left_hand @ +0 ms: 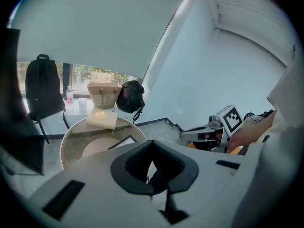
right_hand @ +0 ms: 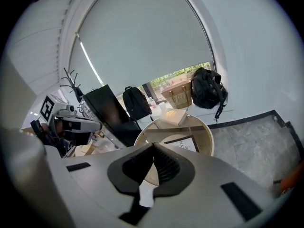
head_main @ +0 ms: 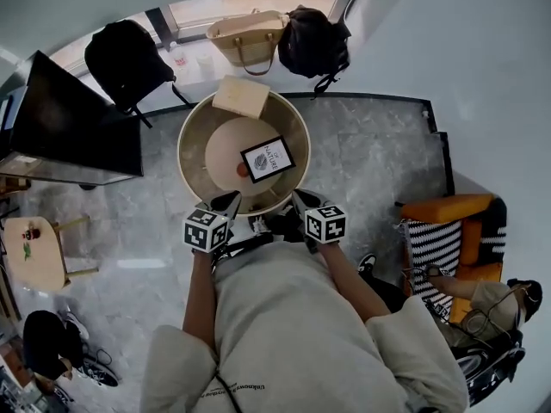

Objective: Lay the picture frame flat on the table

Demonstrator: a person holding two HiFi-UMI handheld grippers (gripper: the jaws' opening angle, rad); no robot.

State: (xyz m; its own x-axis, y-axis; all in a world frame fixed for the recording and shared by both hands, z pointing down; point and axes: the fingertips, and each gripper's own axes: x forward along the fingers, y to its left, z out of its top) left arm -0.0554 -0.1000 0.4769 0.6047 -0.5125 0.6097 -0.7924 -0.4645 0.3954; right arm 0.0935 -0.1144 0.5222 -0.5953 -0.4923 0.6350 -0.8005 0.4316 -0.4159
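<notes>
Clenched shut on both sides, pads pressed together with nothing between them: left gripper (head_main: 227,203) (left_hand: 152,148) and right gripper (right_hand: 153,147) (head_main: 301,201) alike. Held side by side over the 6 o'clock rim of the round table (head_main: 194,119), left at about 7 o'clock, right at about 5, both pointing in toward the middle and slanting downward. Well apart from the picture frame (head_main: 267,158) (left_hand: 124,141) (right_hand: 183,143), touching neither it nor the tabletop.

Frame lying flat on the table, by all appearances, a little toward 3 o'clock from the centre, dark border around a white printed face, turned slightly askew. Just beside its 8 o'clock corner, a small red thing (head_main: 242,169), too small to identify.

At the 12 o'clock rim, a pale flat box (head_main: 242,95), overhanging the edge a little.

Beyond the table, along the window: a black backpack (head_main: 127,58) at 10 o'clock, a woven tote (head_main: 245,41) at 12, a black bag (head_main: 312,41) at 1. Off at 9 o'clock, a dark screen (head_main: 73,119). Off at 4 o'clock, an orange chair (head_main: 448,209).
</notes>
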